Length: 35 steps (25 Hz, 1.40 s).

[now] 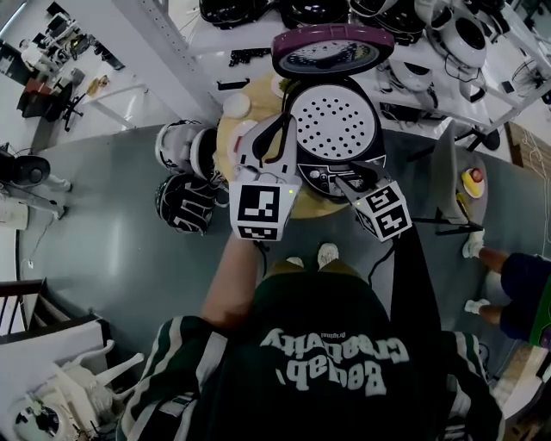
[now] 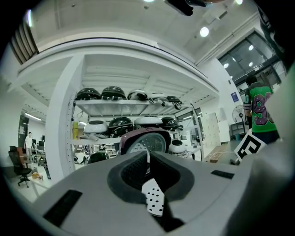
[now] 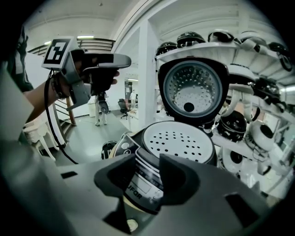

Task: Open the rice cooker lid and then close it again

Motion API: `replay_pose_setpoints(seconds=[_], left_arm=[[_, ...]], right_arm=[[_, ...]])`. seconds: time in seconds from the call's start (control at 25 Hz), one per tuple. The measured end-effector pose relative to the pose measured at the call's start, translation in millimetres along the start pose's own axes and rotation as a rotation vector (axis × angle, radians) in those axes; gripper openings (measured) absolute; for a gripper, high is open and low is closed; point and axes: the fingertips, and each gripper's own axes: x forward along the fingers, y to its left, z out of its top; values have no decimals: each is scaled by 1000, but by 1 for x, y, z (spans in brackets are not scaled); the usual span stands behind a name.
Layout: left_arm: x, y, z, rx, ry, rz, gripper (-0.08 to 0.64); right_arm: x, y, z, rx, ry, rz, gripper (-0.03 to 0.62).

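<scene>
The rice cooker [image 1: 331,142] stands on a round wooden table [image 1: 225,142]. Its maroon lid [image 1: 331,50] is raised upright, baring the white perforated inner plate [image 1: 334,125]. My left gripper [image 1: 287,119] hovers level over the cooker's left edge, shut with nothing between its jaws [image 2: 148,167]; the lid [image 2: 143,140] shows beyond it. My right gripper [image 1: 341,183] points down at the cooker's front. It is open, and the control panel [image 3: 143,182] shows in the gap between its jaws [image 3: 147,179], the pads clear of it. The right gripper view also shows the open lid [image 3: 192,90] and the left gripper [image 3: 103,62] held high.
Shelves behind the table hold several more cookers [image 1: 405,21]. Two dark round appliances [image 1: 185,177] lie on the floor left of the table. A small white dish [image 1: 236,105] sits on the table. A stand with a red button [image 1: 472,181] and a person's legs [image 1: 508,284] are at the right.
</scene>
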Motion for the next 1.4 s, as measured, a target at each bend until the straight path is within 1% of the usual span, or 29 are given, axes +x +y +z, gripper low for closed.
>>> replay_pose_setpoints(seconds=[0.24,0.48,0.56,0.68,0.72,0.8,0.84,0.88,0.96,1.08,1.2,1.28,1.4], left_arm=[[2,1,-4,-12,8,-4,2],[3,6,-7,-23,11,-3,3],[3,8,-6,-27,10,-5,3],[1,9,-7,-23,9,-15,3],[1,10,-6,-20,10,-20,3],[0,13,-4,-17,8,-30,9],[1,14,-2,-18,3,-37,26],[2,14,0,-23,-2,-47,52],[7,12,3,-30,-8,-69,75],[19,11,6,-22,-3,-85,81],[39,18,10,-18,4,-56,89],[56,25,14,-26,12,-31,107],[81,33,21,-47,21,-2,133]], right_arm=[[0,-2,1,26,-3,2,167],[0,-2,3,37,-4,-18,166],[0,-4,5,76,-23,-23,166],[-1,-7,8,177,-61,-11,167],[-2,-7,9,182,-58,-10,167],[-2,-7,12,150,-41,-26,166],[-3,-9,16,131,-41,-41,166],[-5,-14,22,120,-52,-58,156],[-13,-28,40,129,-107,-94,133],[-32,-59,74,166,-220,-134,124],[-46,-96,108,133,-282,-175,129],[-53,-124,131,105,-320,-207,126],[-61,-159,164,101,-401,-210,133]])
